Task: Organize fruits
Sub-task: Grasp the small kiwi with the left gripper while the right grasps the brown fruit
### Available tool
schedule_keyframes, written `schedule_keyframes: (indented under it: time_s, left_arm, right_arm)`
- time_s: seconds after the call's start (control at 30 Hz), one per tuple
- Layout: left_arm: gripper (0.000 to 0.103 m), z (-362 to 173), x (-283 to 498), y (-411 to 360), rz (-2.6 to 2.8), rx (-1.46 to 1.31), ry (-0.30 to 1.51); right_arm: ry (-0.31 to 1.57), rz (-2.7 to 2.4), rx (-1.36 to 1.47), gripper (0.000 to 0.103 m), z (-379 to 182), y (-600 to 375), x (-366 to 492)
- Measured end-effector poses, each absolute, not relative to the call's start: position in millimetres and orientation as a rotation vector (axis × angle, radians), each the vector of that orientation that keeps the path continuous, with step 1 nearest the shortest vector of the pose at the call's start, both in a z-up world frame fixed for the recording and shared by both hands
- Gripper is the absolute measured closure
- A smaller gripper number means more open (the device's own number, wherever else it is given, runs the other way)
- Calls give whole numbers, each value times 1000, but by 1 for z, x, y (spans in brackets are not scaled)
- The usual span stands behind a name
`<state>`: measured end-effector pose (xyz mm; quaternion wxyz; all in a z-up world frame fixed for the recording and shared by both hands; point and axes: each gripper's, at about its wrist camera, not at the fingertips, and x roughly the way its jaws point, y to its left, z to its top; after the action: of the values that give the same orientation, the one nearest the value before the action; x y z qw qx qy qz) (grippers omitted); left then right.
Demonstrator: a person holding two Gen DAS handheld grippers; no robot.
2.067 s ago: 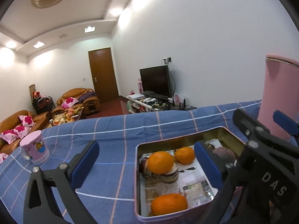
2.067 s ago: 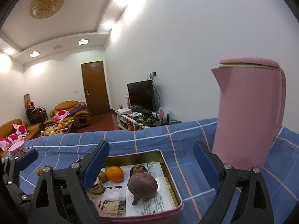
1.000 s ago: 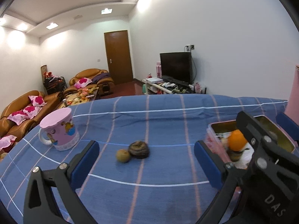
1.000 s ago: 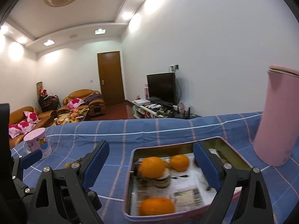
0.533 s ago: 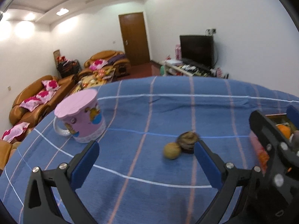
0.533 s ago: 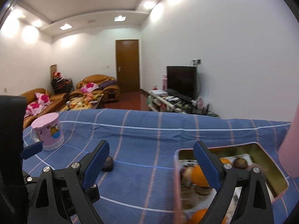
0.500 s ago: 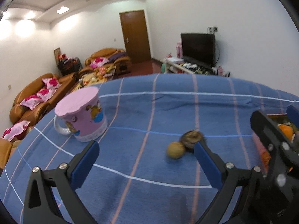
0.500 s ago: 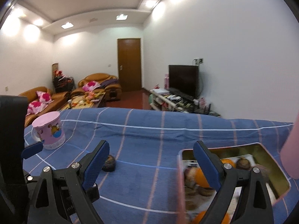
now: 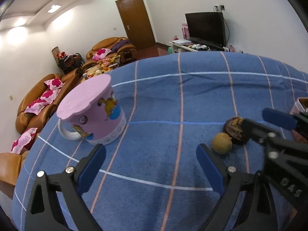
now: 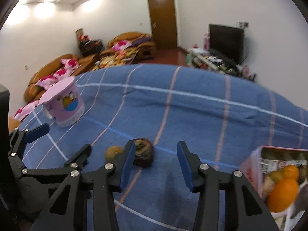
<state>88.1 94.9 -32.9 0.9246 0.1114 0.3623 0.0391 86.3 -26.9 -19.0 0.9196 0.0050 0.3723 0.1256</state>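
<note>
Two loose fruits lie together on the blue checked cloth (image 9: 173, 100): a small yellow-brown round one (image 9: 221, 143) (image 10: 113, 152) and a dark brown wrinkled one (image 9: 235, 130) (image 10: 143, 153). My right gripper (image 10: 156, 165) hovers low over them with its jaws closing. The dark fruit sits at the tip of its left finger, partly in the gap, and no pad presses on it. My left gripper (image 9: 151, 165) stands wide, its jaws closing slightly, with only bare cloth between them and the yellow fruit just beyond its right finger. Oranges (image 10: 283, 190) lie in the pink tin (image 10: 254, 159) at the right.
A pink cartoon mug (image 9: 92, 113) (image 10: 64, 104) with a lid stands on the cloth at the left. The cloth's far edge drops off toward sofas, a door and a television. Open cloth lies between the mug and the two fruits.
Both views have swung left, away from the tin toward the mug and the loose fruits, and sunk closer to the cloth. The right jaws have narrowed markedly beside the dark fruit.
</note>
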Motion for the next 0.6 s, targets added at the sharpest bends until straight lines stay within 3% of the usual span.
schedule_keyframes:
  time_s: [0.27, 0.37, 0.6]
  left_arm:
    - [6, -32, 83, 88, 63, 265, 733]
    - [7, -33, 78, 86, 55, 272, 730]
    - [9, -27, 76, 79, 23, 293, 699]
  right_arm:
    - [853, 324, 83, 56, -30, -18, 103]
    - [855, 342, 86, 67, -29, -16, 101]
    - [791, 281, 82, 67, -20, -24, 87]
